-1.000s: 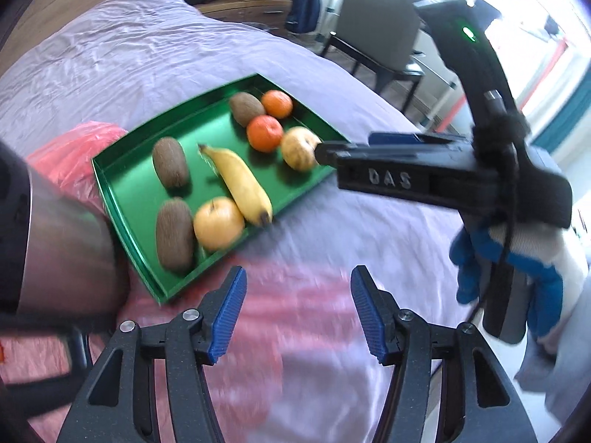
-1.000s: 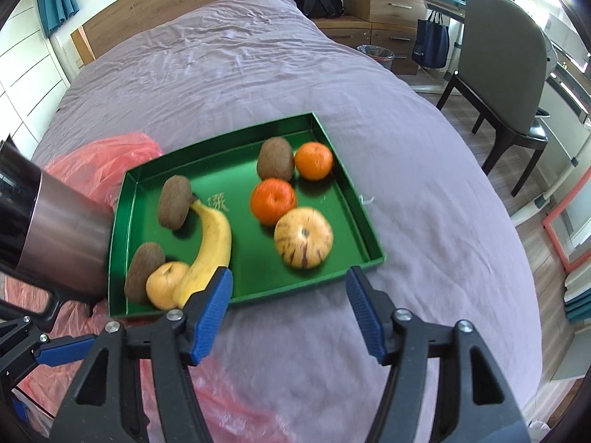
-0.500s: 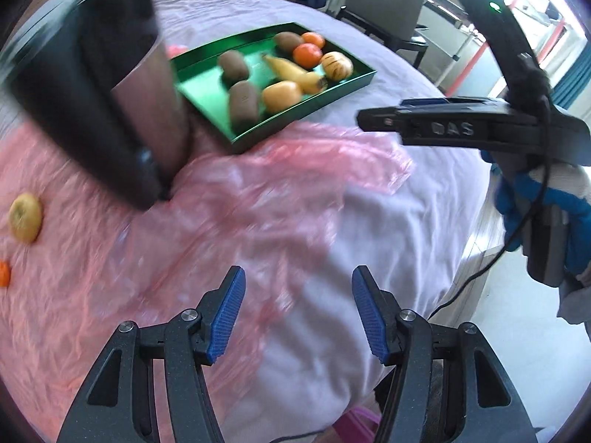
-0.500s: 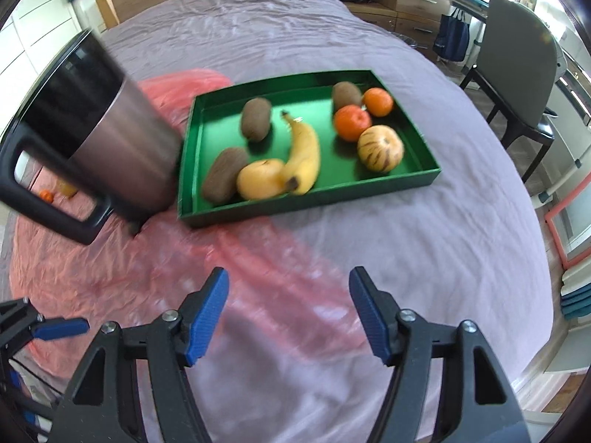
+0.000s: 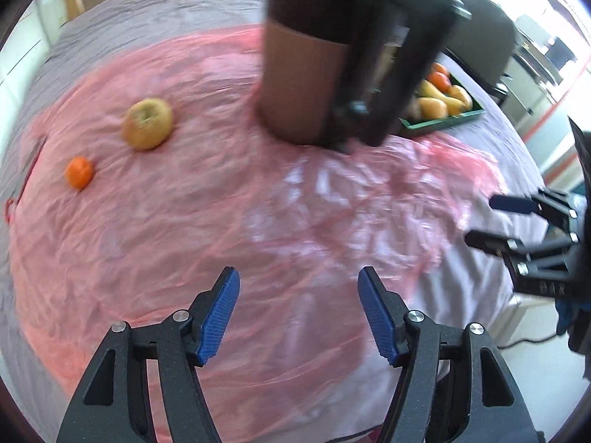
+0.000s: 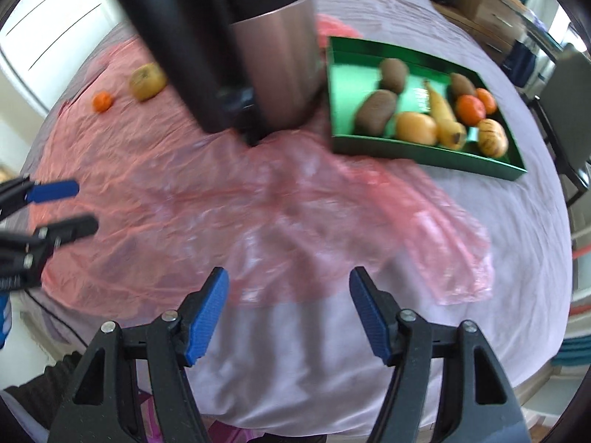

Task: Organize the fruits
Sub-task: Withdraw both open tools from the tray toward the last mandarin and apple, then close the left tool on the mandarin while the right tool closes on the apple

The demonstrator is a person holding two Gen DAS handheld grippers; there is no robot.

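Observation:
A yellow-green apple [image 5: 147,128] and a small mandarin [image 5: 79,172] lie loose on a pink plastic sheet [image 5: 258,203], to the far left. The green tray [image 6: 424,155] at the right holds kiwis, a banana, mandarins, an apple and a striped fruit. My left gripper [image 5: 297,295] hovers over the sheet, its jaws opening with nothing between them. My right gripper [image 6: 288,295] is open and empty above the sheet's near edge. The apple [image 6: 147,80] and mandarin [image 6: 102,102] also show in the right wrist view. Each gripper appears in the other's view: right [image 5: 482,219], left [image 6: 79,205].
A tall steel kettle [image 6: 273,66] with a black handle stands between the loose fruit and the tray, hiding part of the tray [image 5: 439,122] in the left wrist view. The grey bedspread [image 6: 517,240] ends close below the grippers. A chair [image 6: 565,85] stands beyond the tray.
Both views have swung from the tray over to the pink sheet. The loose apple and mandarin have come into sight. The left jaws stand a little wider.

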